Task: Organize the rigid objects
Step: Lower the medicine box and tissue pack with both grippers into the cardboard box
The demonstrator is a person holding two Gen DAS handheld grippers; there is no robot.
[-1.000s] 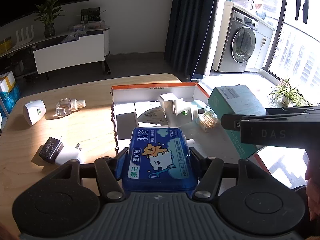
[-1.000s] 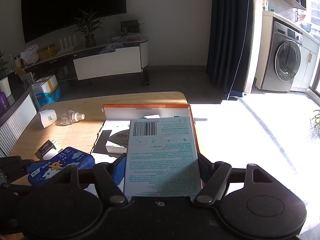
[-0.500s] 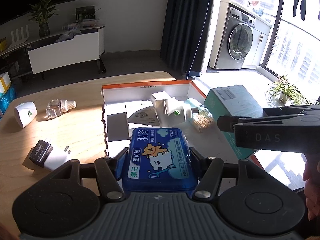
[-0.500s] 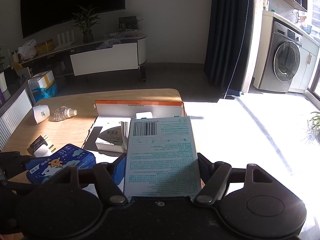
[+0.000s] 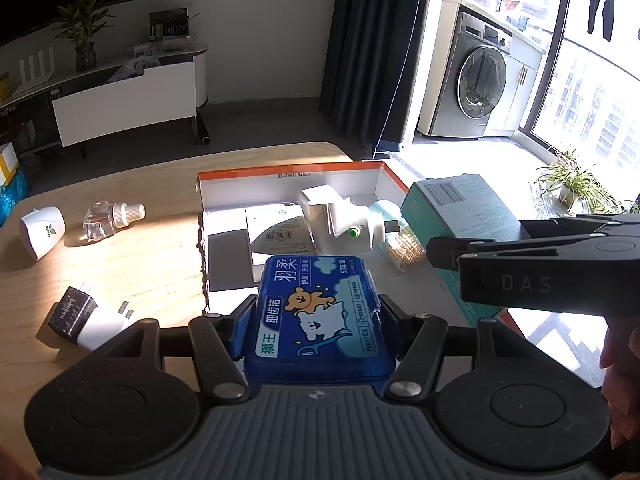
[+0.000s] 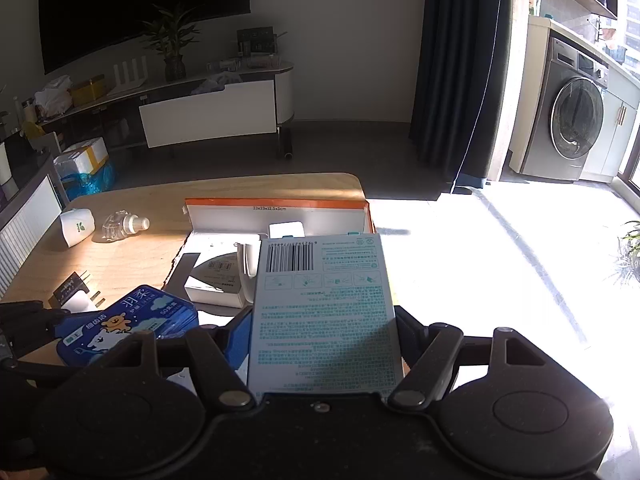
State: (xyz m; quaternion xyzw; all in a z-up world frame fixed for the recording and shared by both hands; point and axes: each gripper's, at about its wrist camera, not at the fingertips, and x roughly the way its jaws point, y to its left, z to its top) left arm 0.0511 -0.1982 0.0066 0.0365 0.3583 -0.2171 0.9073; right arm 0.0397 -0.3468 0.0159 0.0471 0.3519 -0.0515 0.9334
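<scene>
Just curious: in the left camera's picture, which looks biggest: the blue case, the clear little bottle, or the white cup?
1. Blue case, though it is nearest the camera.
2. White cup and clear bottle look alike.

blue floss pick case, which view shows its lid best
The left wrist view. There the blue floss pick case sits centred between the left gripper fingers, its bear label facing the camera and fully readable. The right wrist view catches the case only at the lower left, at an angle, its near end hidden behind the right gripper's linkage.
</scene>
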